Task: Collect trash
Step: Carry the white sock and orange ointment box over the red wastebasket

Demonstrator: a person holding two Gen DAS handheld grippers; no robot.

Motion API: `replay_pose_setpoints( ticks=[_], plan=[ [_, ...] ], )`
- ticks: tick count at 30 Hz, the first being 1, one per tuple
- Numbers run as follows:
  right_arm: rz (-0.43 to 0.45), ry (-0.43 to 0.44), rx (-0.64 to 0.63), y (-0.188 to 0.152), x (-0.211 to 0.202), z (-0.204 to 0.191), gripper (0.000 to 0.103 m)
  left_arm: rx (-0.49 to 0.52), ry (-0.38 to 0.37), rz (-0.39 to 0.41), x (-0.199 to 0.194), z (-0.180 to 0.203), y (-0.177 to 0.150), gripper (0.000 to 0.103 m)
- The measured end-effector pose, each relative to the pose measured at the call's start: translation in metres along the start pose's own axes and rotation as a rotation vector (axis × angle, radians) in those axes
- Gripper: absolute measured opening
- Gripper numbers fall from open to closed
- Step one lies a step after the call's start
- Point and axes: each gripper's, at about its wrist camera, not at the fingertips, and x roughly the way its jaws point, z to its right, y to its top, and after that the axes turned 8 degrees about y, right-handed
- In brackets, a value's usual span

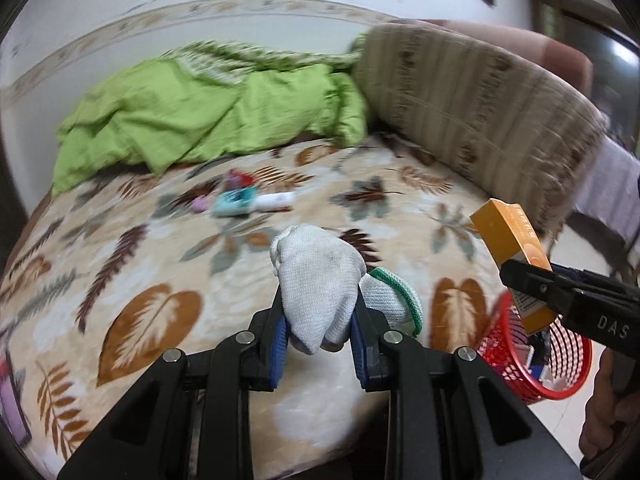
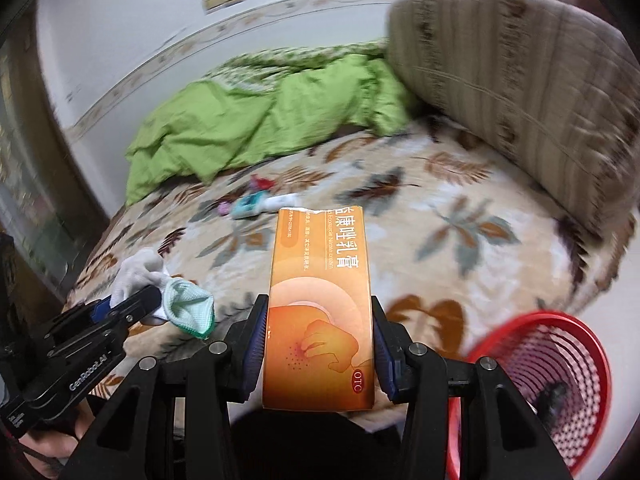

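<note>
Both grippers loaded, bin not yet fed.

Right gripper (image 2: 318, 354) clamps orange box (image 2: 320, 308) at frame centre; red basket (image 2: 560, 364) sits lower right, so a short release could drop it on the bed (image 2: 460, 248). Left gripper (image 1: 320, 334) pinches white glove (image 1: 320, 280), whose loose cuff may snag the rim.
</note>
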Motion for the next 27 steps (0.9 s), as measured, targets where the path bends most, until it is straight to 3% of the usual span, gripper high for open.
replay_pose_setpoints(
  ticks=[9,27],
  plan=[
    [0.018,-0.066,0.075,-0.009,-0.032,0.041,0.049,0.135,-0.054,0.001,0.000,0.063,0.007,0.026],
    [0.030,-0.153,0.180,-0.028,-0.070,0.094,0.049,0.231,-0.137,-0.040,0.014,0.120,0.006,0.026]
  ],
)
